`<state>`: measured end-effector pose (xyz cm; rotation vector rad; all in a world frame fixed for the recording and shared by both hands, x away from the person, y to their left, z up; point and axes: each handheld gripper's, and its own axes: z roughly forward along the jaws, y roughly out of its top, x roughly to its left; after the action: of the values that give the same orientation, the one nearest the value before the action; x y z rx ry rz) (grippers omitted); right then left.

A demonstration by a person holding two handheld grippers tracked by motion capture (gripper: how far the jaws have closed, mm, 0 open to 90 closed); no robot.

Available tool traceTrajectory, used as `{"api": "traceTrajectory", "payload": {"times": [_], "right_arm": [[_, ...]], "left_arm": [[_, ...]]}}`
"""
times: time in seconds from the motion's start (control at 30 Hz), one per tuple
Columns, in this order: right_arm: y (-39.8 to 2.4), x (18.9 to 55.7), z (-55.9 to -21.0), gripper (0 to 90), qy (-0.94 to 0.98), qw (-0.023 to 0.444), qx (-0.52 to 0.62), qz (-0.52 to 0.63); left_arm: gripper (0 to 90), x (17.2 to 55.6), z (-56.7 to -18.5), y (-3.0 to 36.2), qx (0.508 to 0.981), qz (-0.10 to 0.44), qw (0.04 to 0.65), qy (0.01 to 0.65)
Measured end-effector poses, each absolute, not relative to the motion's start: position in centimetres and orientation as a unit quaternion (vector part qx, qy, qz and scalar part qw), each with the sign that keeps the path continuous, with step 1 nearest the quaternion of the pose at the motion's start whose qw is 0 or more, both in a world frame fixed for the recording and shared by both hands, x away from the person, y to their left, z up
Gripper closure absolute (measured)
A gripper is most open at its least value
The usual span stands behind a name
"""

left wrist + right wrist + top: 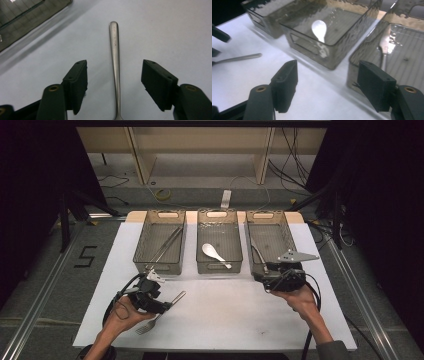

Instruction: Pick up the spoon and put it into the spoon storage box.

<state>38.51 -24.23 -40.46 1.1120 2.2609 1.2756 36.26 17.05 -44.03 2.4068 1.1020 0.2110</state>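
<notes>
Left gripper (113, 82) lowered over a slim silver metal fork (161, 311) lying flat on the white table sheet (225, 315), near the front left. Black jaws parted on either side of the fork's handle, pads clear of the metal, nothing clamped. Handle (115, 57) seen running straight up between the jaws in the left gripper view, its rounded end pointing away; tines showing below the gripper in the high view.

Right gripper (327, 87) held just in front of the right-hand smoky translucent plastic bin (268, 240), jaws spread wide with nothing between them. Inside that bin, a metal utensil (384, 47), blurred, kind not tellable. In the middle translucent bin (219, 265), a white ceramic soup spoon (215, 254) lying on the floor. In the left translucent bin (159, 265), a pair of thin metal chopsticks (167, 244) laid on the slant. All three bins side by side along the far part of the sheet, well apart from the fork.
</notes>
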Motion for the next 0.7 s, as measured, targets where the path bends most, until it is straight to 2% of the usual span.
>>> {"api": "traceTrajectory", "payload": {"times": [0.5, 0.7], "right_arm": [[-24.2, 35.3, -42.1, 31.3, 0.791, 0.149, 0.380, 0.455], [-24.2, 34.2, -42.4, 29.6, 0.789, 0.146, 0.381, 0.459]], "left_arm": [[58.8, 36.3, -45.2, 16.8, 0.896, 0.043, 0.191, 0.399], [61.9, 36.5, -45.5, 16.6, 0.900, 0.034, 0.176, 0.397]]}}
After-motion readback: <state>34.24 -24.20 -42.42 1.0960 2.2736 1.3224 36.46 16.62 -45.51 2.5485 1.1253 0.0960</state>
